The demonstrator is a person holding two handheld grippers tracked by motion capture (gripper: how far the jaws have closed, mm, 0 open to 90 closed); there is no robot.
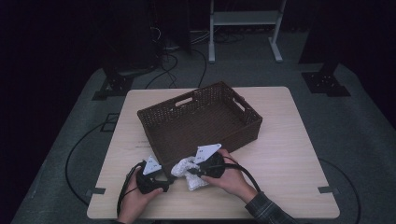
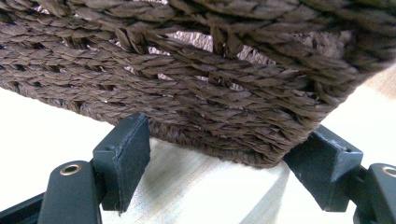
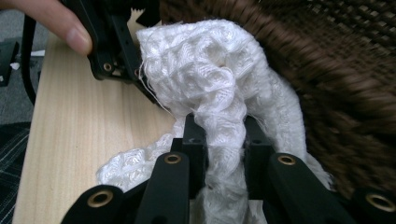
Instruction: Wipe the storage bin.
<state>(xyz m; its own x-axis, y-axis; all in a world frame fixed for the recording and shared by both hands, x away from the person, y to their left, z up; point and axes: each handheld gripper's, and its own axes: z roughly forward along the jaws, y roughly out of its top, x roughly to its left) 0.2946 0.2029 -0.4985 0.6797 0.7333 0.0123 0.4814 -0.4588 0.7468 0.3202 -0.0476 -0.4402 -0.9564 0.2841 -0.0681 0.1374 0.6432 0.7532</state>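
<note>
A white knitted cloth (image 3: 210,74) hangs bunched beside the near corner of a brown wicker basket (image 1: 201,119). My right gripper (image 3: 219,126) is shut on a fold of this cloth (image 1: 190,173), which it holds just above the wooden table (image 1: 289,158). In the high view, the right gripper (image 1: 187,172) sits at the basket's front wall. My left gripper (image 2: 229,144) is open, its jaws standing wide on either side of the basket's lower corner (image 2: 261,140) without pressing it. From above, the left gripper (image 1: 166,179) lies left of the cloth.
The basket sits slanted in the middle of the table. The other gripper (image 3: 112,46) and a fingertip (image 3: 70,32) are close behind the cloth. Cables (image 1: 126,186) trail off the table's front. A white frame (image 1: 243,18) stands on the grey floor beyond.
</note>
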